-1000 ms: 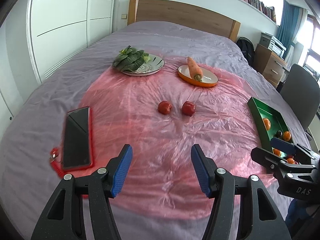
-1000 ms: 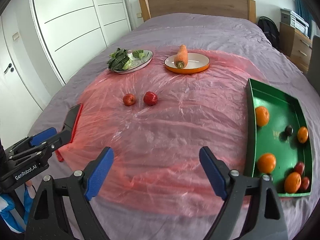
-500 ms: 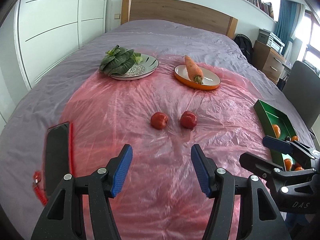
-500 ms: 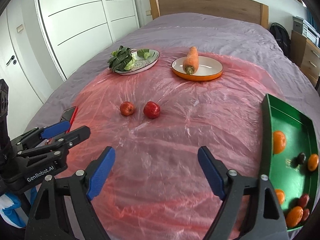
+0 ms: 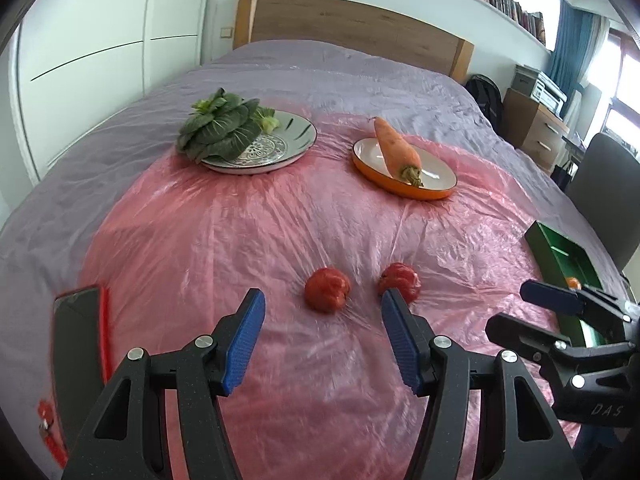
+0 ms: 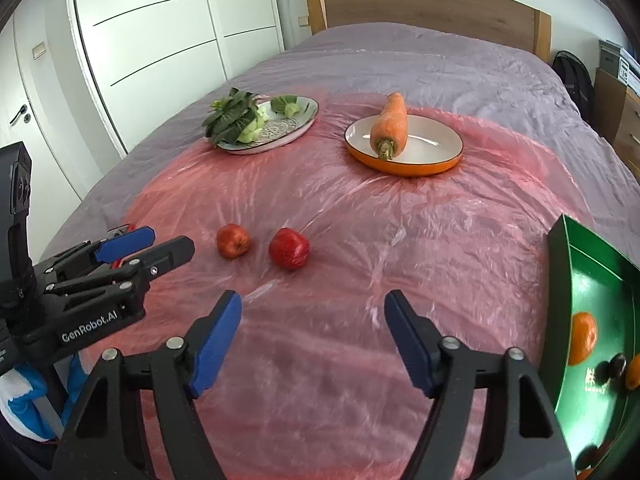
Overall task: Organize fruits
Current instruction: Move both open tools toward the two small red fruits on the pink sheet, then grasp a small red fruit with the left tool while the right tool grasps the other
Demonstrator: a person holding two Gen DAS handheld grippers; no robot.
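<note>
Both grippers are empty right now. The left gripper (image 5: 322, 328) has its blue-padded jaws spread apart with nothing between them, and it's lined up on the nearer-left small red fruit (image 5: 327, 289), which sits just past the fingertips, so I'd guess that's the first pick. The right gripper (image 6: 313, 328) is spread wide too, over bare pink plastic sheet (image 6: 360, 240) on the bed. The second red fruit (image 6: 289, 248) sits just right of the first, apart from it. The green rectangular metal tray (image 6: 560, 240) at the right edge already holds oranges and darker fruit, so that's likely where both go. Farther back, the orange-rimmed plate with a carrot (image 5: 400, 151) and the patterned plate of leafy greens (image 5: 218, 130) look sorted.
</note>
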